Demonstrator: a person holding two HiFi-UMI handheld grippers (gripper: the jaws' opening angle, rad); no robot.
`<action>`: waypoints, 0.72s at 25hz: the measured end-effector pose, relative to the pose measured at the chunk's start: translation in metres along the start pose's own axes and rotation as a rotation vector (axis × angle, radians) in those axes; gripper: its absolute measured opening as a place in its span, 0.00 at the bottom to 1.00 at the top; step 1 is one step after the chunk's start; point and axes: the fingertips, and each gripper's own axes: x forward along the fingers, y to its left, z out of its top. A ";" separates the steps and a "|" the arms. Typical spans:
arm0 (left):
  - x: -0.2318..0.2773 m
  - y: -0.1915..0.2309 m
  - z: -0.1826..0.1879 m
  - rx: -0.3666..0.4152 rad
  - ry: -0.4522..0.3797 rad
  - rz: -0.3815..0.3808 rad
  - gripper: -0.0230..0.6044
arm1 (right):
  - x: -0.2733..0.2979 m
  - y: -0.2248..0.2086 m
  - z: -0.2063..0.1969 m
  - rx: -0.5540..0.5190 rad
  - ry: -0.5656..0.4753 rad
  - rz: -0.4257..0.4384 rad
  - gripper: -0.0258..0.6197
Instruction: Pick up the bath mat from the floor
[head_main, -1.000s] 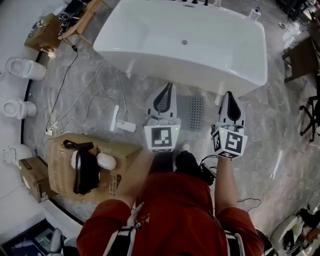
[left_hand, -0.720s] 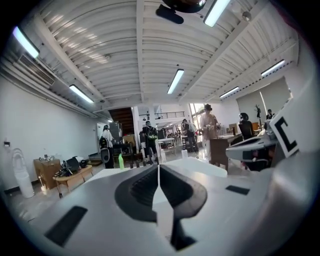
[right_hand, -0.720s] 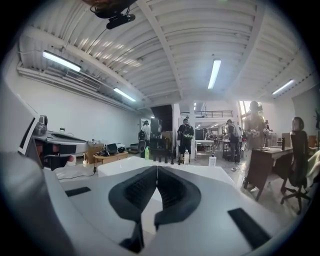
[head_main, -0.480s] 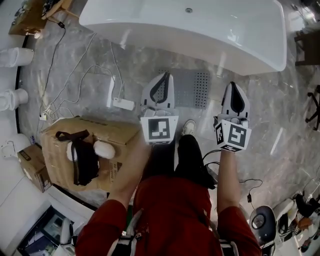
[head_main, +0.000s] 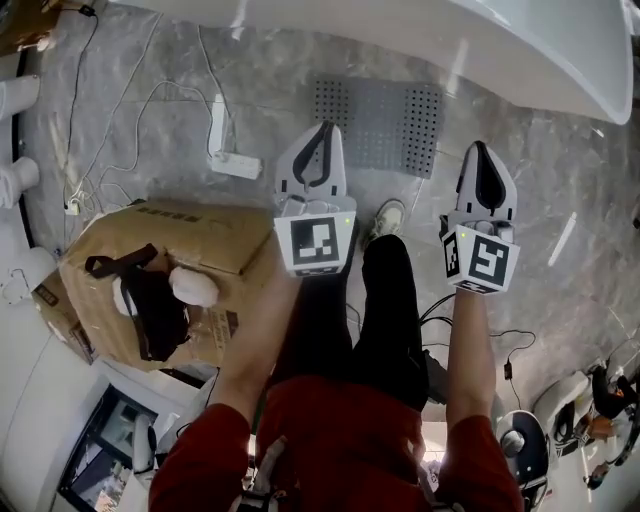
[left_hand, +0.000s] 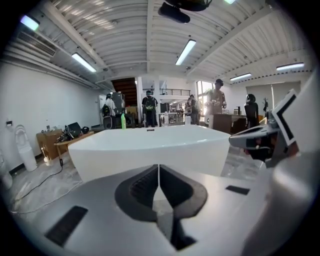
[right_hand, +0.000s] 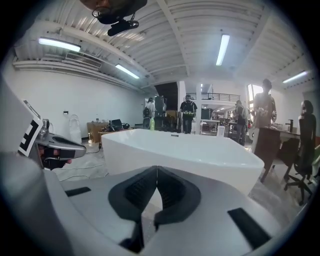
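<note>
A grey bath mat (head_main: 385, 122) with dotted ends lies flat on the marble floor, just in front of the white bathtub (head_main: 560, 50). My left gripper (head_main: 318, 133) hangs in the air over the mat's near left edge, shut and empty. My right gripper (head_main: 485, 152) is held to the right of the mat, also shut with nothing in it. In the left gripper view the left gripper (left_hand: 158, 170) has its jaws pressed together and faces the bathtub (left_hand: 150, 150). The right gripper (right_hand: 156, 172) looks the same in its own view, with the bathtub (right_hand: 185, 152) ahead.
A cardboard box (head_main: 160, 280) with a black-strapped item stands at my left. A white power strip (head_main: 235, 165) and loose cables lie left of the mat. My shoe (head_main: 385, 218) stands near the mat's front edge. Several people (left_hand: 216, 102) stand far behind the tub.
The head view has tilted down and moved closer: the bathtub slid to the top edge and the mat now lies just beyond the grippers. Both grippers stay shut.
</note>
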 end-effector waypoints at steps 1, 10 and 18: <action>0.007 0.000 -0.014 0.000 0.010 0.003 0.06 | 0.007 0.000 -0.013 0.003 0.008 0.004 0.06; 0.075 -0.006 -0.152 -0.003 0.098 0.013 0.06 | 0.064 0.011 -0.150 -0.019 0.093 0.065 0.06; 0.115 -0.010 -0.272 -0.016 0.196 0.012 0.06 | 0.103 0.015 -0.271 0.045 0.194 0.081 0.06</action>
